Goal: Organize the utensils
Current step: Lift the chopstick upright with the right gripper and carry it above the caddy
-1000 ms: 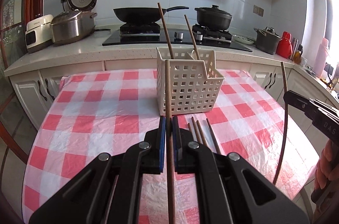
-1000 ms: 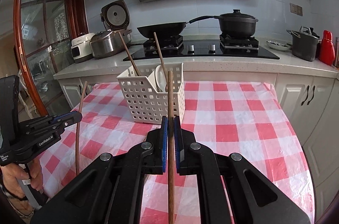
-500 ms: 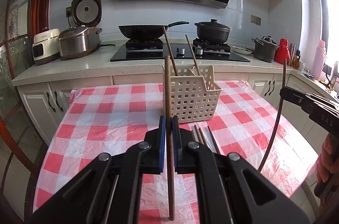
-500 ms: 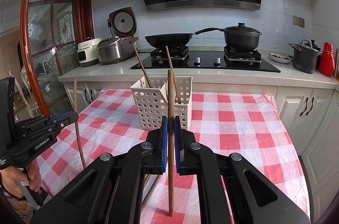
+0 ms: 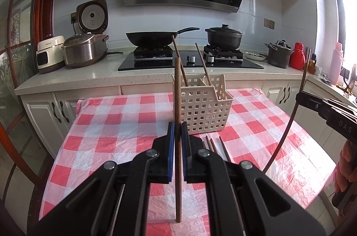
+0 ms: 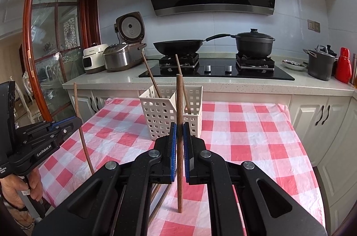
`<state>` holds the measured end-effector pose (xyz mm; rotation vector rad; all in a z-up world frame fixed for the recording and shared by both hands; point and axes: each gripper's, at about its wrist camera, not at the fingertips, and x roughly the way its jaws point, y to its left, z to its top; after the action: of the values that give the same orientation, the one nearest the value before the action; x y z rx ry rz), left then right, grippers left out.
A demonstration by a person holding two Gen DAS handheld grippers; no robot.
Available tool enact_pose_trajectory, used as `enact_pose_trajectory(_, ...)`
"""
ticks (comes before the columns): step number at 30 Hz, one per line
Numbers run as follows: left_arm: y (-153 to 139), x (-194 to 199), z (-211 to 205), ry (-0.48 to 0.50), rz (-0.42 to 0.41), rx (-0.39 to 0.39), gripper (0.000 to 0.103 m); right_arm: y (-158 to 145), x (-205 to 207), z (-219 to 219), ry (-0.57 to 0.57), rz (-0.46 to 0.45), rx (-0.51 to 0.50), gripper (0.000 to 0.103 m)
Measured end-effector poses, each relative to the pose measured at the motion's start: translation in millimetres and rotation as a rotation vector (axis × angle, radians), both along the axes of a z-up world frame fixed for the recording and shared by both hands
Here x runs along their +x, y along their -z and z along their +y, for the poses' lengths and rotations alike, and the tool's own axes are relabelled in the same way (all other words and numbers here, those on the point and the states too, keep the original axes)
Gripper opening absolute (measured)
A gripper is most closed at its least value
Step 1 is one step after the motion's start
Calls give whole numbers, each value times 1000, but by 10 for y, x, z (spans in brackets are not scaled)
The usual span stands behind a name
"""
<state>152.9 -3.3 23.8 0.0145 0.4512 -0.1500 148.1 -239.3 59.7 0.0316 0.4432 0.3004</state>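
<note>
Left wrist: both tongs clamp slim brown wooden chopstick, upright.

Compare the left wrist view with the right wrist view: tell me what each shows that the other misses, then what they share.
Only the left wrist view shows the pink bottle by the window and, plainly, the loose chopsticks lying before the basket. Only the right wrist view shows the glass-paned wooden door and the hand holding the left gripper. Both show the white basket with two chopsticks standing in it, the checked tablecloth, the wok, and each gripper shut on an upright chopstick.
</note>
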Motion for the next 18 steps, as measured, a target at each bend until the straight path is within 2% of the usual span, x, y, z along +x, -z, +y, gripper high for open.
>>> enact_pose_trajectory(11, -236, 209, -3, 12, -18, 4, 6, -293, 233, 2, -15, -49, -9, 6)
enact_pose_trajectory(18, -659, 525, 26, 24, -37, -10, 6, -605, 530, -28, -10, -72, -6, 6)
